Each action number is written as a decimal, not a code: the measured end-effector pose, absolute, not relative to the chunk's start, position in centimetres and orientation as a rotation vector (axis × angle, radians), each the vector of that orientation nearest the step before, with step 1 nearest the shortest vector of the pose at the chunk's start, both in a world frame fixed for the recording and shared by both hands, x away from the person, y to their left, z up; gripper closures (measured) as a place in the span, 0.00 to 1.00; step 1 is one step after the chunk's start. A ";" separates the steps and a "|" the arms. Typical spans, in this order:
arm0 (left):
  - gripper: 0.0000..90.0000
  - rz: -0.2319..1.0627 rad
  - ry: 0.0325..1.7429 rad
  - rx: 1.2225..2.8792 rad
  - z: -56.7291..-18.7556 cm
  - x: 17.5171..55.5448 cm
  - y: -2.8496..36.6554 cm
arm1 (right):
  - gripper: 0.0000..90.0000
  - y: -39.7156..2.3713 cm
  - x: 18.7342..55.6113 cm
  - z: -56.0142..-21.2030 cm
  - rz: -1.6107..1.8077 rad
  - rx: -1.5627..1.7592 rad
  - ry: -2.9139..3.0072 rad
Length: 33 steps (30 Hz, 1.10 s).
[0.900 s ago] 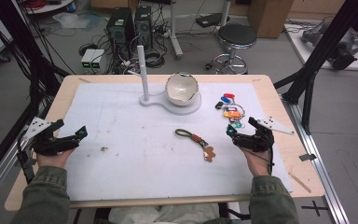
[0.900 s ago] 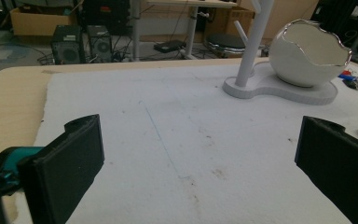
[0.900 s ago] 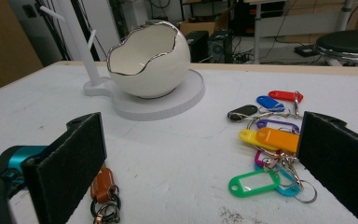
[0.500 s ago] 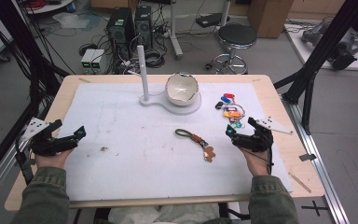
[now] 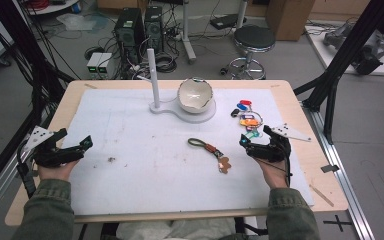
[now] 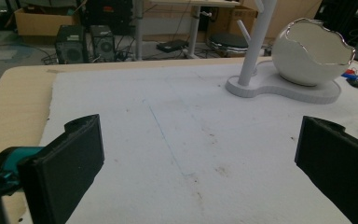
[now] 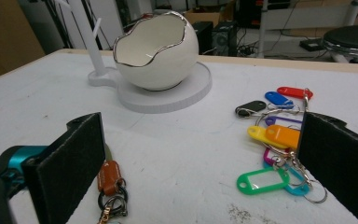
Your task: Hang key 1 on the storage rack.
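A white egg-shaped bowl (image 5: 195,95) with a silver rim sits on a white stand (image 5: 206,115) that has an upright post (image 5: 152,75). To its right lies a bunch of coloured key tags (image 5: 247,120). On the mat's middle lies a keychain (image 5: 210,148) with a green loop and a brown leather tab. My right gripper (image 5: 255,136) rests open just right of the keychain and below the tags. In the right gripper view the jaws (image 7: 200,168) stand wide, with the tab (image 7: 109,179) by the left jaw and the tags (image 7: 275,135) by the right. My left gripper (image 5: 75,139) is open at the mat's left edge, with nothing between its fingers.
A white mat (image 5: 145,165) covers most of the wooden table (image 5: 310,165). In the left gripper view the post (image 6: 256,42) and bowl (image 6: 312,53) stand far right, beyond bare mat. Computer cases, cables and a stool (image 5: 252,40) stand on the floor behind.
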<state>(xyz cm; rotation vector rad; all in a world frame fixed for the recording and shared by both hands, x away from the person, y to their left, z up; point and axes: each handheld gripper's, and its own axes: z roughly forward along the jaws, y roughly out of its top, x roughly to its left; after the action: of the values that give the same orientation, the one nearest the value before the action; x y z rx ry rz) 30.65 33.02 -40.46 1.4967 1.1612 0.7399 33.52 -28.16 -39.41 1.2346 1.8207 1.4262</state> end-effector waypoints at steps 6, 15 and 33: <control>0.02 0.736 1.156 1.505 -40.5 30.6 32.8 | 0.01 -27.6 33.8 -39.1 1.438 1.227 1.857; 0.02 0.732 1.154 1.504 -40.5 30.5 32.8 | 0.01 -26.2 34.6 -38.6 1.410 1.182 1.967; 0.02 0.732 1.151 1.504 -40.5 30.7 32.6 | 0.01 -23.1 37.0 -38.1 1.334 1.161 2.131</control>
<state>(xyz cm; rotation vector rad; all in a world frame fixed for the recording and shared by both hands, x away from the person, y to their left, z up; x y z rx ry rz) 30.68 32.59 -40.55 1.5038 1.1506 0.7324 37.00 -23.09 -38.06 1.1610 2.1310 1.3340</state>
